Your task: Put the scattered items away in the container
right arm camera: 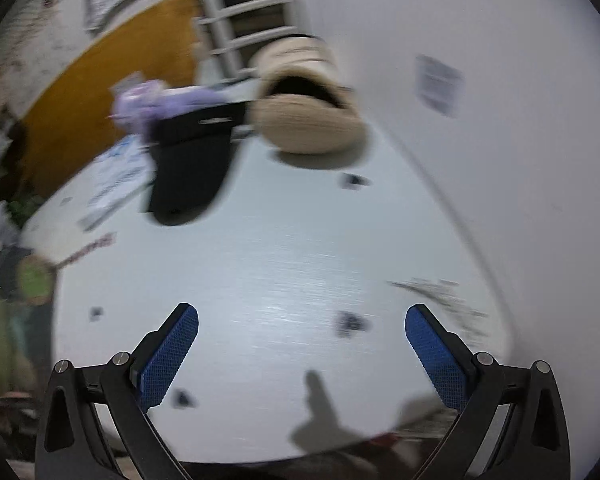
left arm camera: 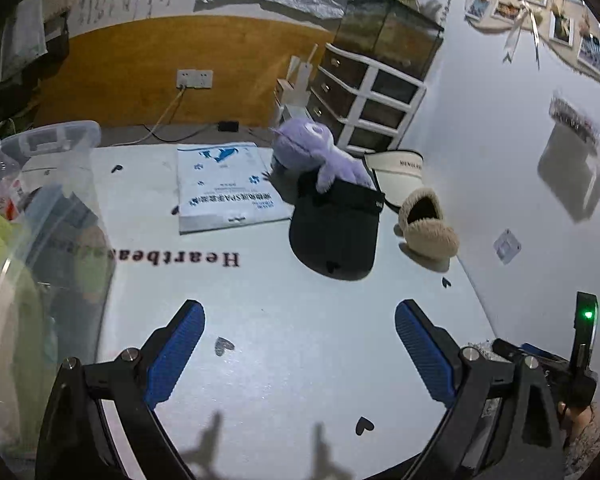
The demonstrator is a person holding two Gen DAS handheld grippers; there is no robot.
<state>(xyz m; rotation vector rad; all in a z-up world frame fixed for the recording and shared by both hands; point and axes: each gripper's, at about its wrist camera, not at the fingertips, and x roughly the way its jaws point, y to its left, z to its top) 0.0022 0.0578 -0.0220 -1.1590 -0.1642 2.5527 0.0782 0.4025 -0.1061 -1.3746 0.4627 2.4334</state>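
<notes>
Nearest the left wrist camera, the left tool (left arm camera: 300,354) is seen with its blue pads spread wide and nothing between them, hanging over a white worktop (left arm camera: 300,360) printed with small dark hearts and a line of dark lettering. At the far left of that view a clear plastic container (left arm camera: 56,216) is seen, already holding green, pale and dark items that cannot be told apart through its wall. Further right, a white and blue printed packet (left arm camera: 228,188) lies flat on the worktop. Just beside it, a purple plush toy (left arm camera: 312,152) rests with one limb draped over the top edge of a black cap (left arm camera: 336,232). Behind the cap, a cream visor (left arm camera: 400,174) with dark trim is set, and right of the cap, slightly apart from it, a beige fuzzy slipper (left arm camera: 428,224) lies near the worktop's right edge, beside the white wall. Behind these things a white drawer unit (left arm camera: 364,100) stands against the wall. At the lower right edge of that view, part of the right tool's black body with a green light (left arm camera: 588,314) can be made out. In the blurred right wrist view, the right tool (right arm camera: 302,354) is likewise seen spread wide with nothing between its pads, above bare worktop, with the cap and the slipper well ahead of it.
</notes>
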